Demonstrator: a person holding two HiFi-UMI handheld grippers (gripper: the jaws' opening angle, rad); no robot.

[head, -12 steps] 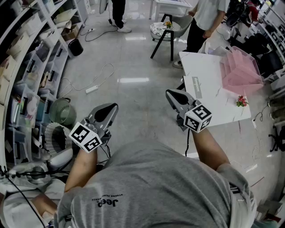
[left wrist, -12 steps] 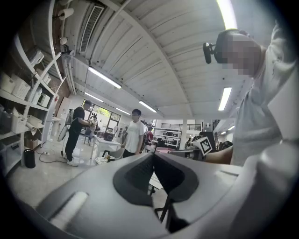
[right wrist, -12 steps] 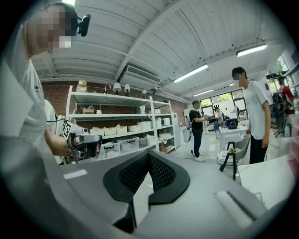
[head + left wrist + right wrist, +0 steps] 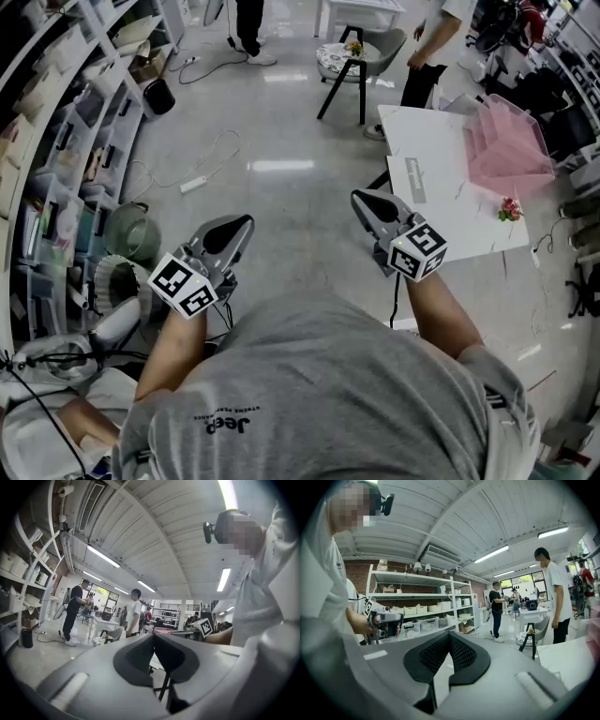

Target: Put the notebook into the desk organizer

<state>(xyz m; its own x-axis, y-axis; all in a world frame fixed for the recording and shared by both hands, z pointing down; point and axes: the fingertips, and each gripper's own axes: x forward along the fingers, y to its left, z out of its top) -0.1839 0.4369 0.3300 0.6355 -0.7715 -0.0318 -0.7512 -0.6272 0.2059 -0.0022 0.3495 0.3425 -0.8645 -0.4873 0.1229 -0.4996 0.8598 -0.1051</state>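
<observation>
Head view, left tongs (image 4: 242, 223) and right tongs (image 4: 358, 196) both pressed together on nothing, off the bench's (image 4: 450, 217) left edge, notebook (image 4: 413, 180) flat on that bench with the pink desk organizer (image 4: 506, 145): best step in, part right tongs, pinch its near edge squarely.

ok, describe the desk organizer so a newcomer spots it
In the head view, find the white table at the right. The desk organizer stands at its far right corner. It is the only pink, see-through, slotted thing there, far bigger than the small red flower nearby.
</observation>
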